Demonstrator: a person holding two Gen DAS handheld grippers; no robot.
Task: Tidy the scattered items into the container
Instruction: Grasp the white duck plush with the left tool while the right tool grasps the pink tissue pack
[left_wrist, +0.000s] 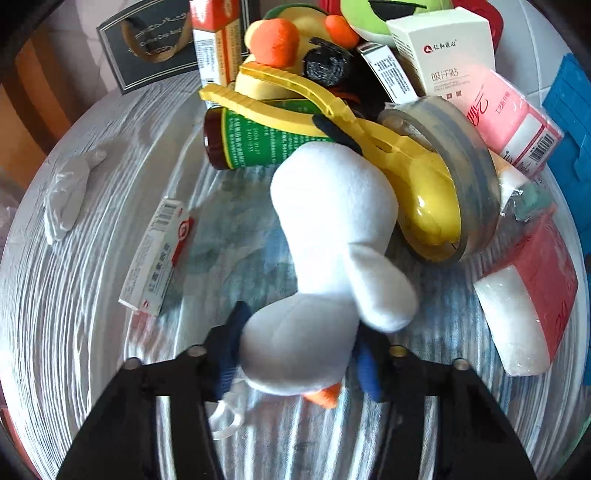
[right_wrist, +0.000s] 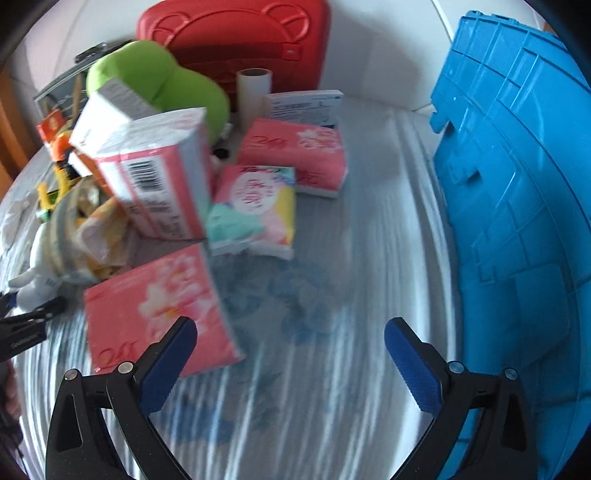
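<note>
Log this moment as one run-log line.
left gripper: shut on white plush toy | right gripper: open, empty, over tablecloth | blue container: at right | pink tissue pack: loose

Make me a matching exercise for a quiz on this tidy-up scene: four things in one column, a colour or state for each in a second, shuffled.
Things:
1. plush duck
2. left gripper
3. right gripper
4. container

Colour or state:
A. blue plastic
B. open, nothing between its fingers
C. white, orange beak
D. shut on the soft toy

Pairs: 1-C, 2-D, 3-B, 4-A
</note>
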